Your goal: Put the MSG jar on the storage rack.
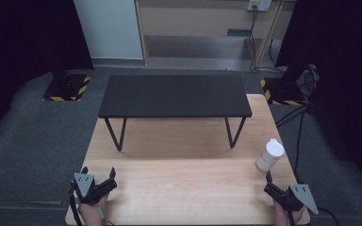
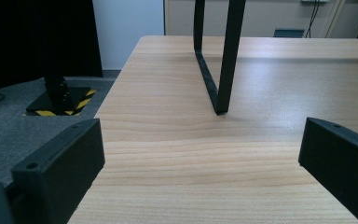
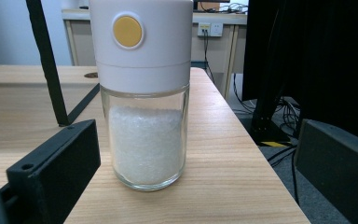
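Grippers poised at the near edge of a wooden table, one salt jar waiting just ahead of the right gripper.

One glass jar, white-capped and part full of white grains, stands upright near the table's right edge, beside the black shelf that straddles the far half. Both tools, two in all, gape with nothing between the jaws; the left gripper rests at the table's near left corner. The reach looks barely begun: next, the right gripper must slide forward around the glass and close.
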Tool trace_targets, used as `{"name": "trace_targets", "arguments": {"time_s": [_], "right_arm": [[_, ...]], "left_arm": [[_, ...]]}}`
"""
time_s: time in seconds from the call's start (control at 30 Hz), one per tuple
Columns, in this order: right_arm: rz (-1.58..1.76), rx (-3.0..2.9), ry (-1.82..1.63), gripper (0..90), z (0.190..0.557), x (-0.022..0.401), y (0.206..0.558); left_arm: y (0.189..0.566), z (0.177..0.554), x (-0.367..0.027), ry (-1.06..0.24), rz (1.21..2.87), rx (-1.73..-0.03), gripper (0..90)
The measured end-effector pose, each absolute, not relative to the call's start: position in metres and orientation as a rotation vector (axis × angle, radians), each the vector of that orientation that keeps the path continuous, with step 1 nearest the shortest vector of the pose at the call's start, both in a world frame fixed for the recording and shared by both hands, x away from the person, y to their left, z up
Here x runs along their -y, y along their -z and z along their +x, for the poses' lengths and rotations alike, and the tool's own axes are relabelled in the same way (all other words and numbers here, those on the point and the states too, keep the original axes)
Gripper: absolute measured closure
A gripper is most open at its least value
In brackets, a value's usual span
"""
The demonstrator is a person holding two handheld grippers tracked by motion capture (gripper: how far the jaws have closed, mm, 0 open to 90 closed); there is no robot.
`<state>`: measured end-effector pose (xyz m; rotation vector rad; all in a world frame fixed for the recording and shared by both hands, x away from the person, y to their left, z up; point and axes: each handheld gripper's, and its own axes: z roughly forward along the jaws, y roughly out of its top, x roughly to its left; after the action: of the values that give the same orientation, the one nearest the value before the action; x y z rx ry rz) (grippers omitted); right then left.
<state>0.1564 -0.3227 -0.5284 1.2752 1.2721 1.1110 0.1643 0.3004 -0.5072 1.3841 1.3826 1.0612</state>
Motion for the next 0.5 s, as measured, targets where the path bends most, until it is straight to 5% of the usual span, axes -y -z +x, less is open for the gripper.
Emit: {"name": "trace_targets", "arguments": {"time_s": [0.5], "right_arm": [[1.278,-1.287,-1.139,0.5,0.146,0.307,0.509]], "left_arm": [[0.508,0.165,-0.303,-1.044,1.368,-1.384,0.0]]}}
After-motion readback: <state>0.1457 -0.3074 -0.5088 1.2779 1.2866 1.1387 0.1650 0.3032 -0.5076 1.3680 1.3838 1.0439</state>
